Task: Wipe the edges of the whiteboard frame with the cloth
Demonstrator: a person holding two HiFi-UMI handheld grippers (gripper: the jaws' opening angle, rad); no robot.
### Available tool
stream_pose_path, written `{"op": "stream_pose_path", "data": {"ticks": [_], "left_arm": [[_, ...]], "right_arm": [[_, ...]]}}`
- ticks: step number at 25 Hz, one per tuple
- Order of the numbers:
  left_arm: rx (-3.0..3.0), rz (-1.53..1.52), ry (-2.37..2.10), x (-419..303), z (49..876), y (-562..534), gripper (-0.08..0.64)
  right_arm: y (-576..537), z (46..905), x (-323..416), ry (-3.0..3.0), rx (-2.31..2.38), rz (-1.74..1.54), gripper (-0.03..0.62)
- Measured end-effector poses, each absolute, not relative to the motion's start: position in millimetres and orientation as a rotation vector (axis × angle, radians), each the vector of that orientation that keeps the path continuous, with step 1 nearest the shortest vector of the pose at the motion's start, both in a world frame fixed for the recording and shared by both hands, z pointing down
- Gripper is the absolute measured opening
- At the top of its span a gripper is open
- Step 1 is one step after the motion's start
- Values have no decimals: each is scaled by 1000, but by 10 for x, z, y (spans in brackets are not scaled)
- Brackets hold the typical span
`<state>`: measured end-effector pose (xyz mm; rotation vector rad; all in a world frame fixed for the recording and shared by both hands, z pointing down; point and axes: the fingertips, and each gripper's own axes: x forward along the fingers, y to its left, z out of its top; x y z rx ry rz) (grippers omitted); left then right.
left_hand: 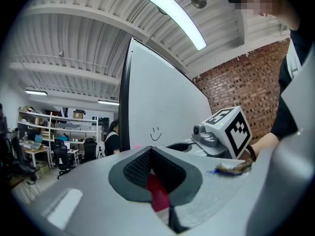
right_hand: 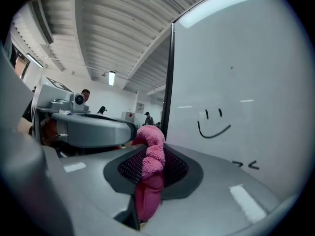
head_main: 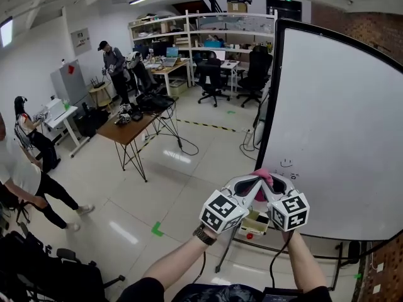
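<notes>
The whiteboard (head_main: 340, 124) stands at the right, and its black frame edge (head_main: 271, 106) runs down its left side. A pink cloth (head_main: 263, 177) is bunched just in front of the frame's lower part. My left gripper (head_main: 252, 182) and right gripper (head_main: 271, 182) meet tip to tip on it. In the right gripper view the cloth (right_hand: 150, 166) is pinched between shut jaws, beside the frame (right_hand: 169, 77). In the left gripper view a red strip of cloth (left_hand: 157, 193) sits between the shut jaws, with the frame (left_hand: 124, 107) ahead.
A brown trestle table (head_main: 129, 131) stands mid-floor with cables trailing from it. Office chairs (head_main: 211, 80), desks and shelves (head_main: 189, 30) fill the back. People stand at the left (head_main: 31, 140) and by the desks (head_main: 113, 61). A small box (head_main: 255, 222) rests low on the whiteboard's stand.
</notes>
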<state>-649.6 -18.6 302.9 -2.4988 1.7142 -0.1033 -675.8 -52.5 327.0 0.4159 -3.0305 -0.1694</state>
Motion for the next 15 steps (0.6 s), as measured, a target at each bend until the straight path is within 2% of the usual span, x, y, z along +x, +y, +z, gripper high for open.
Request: {"op": "stream_pose_path", "data": {"ticks": [15], "left_arm": [[-2305, -174, 1657, -6794, 1806, -239, 2]], "right_arm": [[-459, 1909, -6947, -3042, 460, -546, 71]]}}
